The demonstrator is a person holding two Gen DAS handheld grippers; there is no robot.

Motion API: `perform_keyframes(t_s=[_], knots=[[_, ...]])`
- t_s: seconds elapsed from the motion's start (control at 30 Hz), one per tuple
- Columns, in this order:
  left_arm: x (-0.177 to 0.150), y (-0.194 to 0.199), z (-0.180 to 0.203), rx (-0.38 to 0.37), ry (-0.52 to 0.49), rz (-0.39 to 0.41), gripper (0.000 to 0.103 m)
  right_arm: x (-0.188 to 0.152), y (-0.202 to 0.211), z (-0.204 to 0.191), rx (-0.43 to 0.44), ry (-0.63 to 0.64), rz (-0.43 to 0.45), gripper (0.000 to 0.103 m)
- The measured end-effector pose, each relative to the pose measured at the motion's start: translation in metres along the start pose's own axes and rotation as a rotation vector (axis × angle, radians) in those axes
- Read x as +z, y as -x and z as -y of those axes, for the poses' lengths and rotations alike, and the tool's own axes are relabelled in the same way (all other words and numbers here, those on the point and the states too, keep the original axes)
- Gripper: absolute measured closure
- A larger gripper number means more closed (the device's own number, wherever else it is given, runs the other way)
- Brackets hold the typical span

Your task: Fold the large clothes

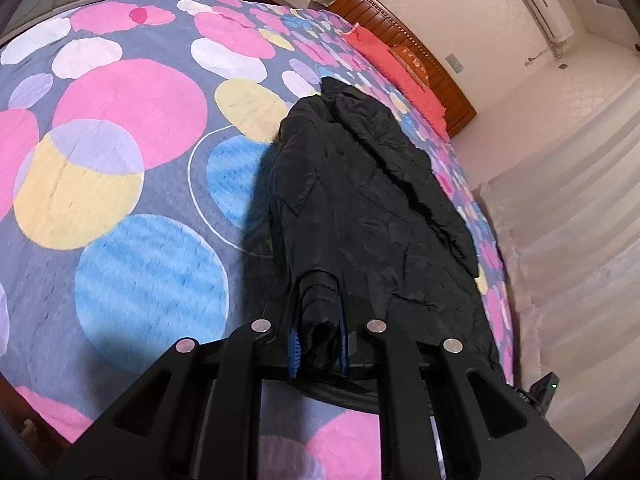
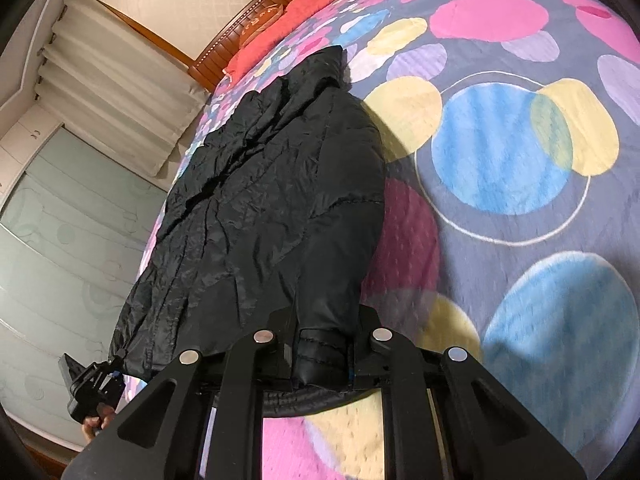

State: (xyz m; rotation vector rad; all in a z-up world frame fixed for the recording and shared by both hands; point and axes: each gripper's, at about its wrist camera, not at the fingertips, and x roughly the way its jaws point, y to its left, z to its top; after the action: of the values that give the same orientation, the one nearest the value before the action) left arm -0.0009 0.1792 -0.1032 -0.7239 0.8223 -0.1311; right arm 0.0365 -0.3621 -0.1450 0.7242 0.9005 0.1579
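A bed (image 1: 120, 128) under a soft fleecy cover of coloured circles, wooden headboard (image 1: 420, 52) beyond. A crinkled black puffer jacket (image 1: 360, 184) lies lengthwise; left gripper (image 1: 318, 336) and right gripper (image 2: 320, 356) each pinch its hem.

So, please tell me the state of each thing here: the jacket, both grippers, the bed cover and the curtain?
Jacket: lying lengthwise on the bed, crumpled, near hem pinched at both corners.
Left gripper: shut on the jacket.
Right gripper: shut on the jacket.
Bed cover: spread flat.
Curtain: drawn closed.
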Motion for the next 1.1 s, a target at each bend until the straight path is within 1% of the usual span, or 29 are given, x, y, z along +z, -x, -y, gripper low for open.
perform_keyframes(t_s=[0.17, 0.3, 0.37, 0.47, 0.57, 0.7, 0.83, 0.93, 1.03, 1.1], knots=[[0.001, 0.01, -0.002, -0.033, 0.012, 0.004, 0.09, 0.008, 0.001, -0.001, 0.056, -0.007, -0.013, 0.088], [0.006, 0.013, 0.001, -0.06, 0.017, 0.005, 0.09, 0.017, 0.0, -0.002, 0.133, -0.038, -0.018, 0.088], [0.013, 0.014, 0.005, -0.086, 0.018, 0.01, 0.091, 0.026, -0.001, -0.005, 0.185, -0.056, -0.017, 0.088], [0.024, 0.017, 0.016, -0.102, -0.011, 0.03, 0.091, 0.036, -0.004, -0.012, 0.229, -0.058, -0.017, 0.088], [0.03, 0.016, 0.022, -0.105, -0.032, 0.039, 0.091, 0.041, -0.009, -0.019, 0.223, -0.039, -0.019, 0.089], [0.025, 0.011, 0.015, -0.084, -0.028, 0.022, 0.091, 0.037, -0.013, -0.012, 0.186, -0.042, -0.027, 0.089], [0.016, 0.004, -0.003, -0.054, 0.014, -0.014, 0.091, 0.032, -0.012, 0.002, 0.162, -0.067, -0.034, 0.089], [0.013, 0.0, -0.012, -0.043, 0.033, -0.026, 0.09, 0.028, -0.011, 0.01, 0.165, -0.089, -0.04, 0.087], [0.012, -0.002, -0.019, -0.048, 0.059, -0.039, 0.087, 0.026, -0.015, 0.018, 0.159, -0.115, -0.048, 0.081], [0.011, -0.003, -0.024, -0.055, 0.082, -0.045, 0.074, 0.024, -0.016, 0.023, 0.147, -0.127, -0.053, 0.068]])
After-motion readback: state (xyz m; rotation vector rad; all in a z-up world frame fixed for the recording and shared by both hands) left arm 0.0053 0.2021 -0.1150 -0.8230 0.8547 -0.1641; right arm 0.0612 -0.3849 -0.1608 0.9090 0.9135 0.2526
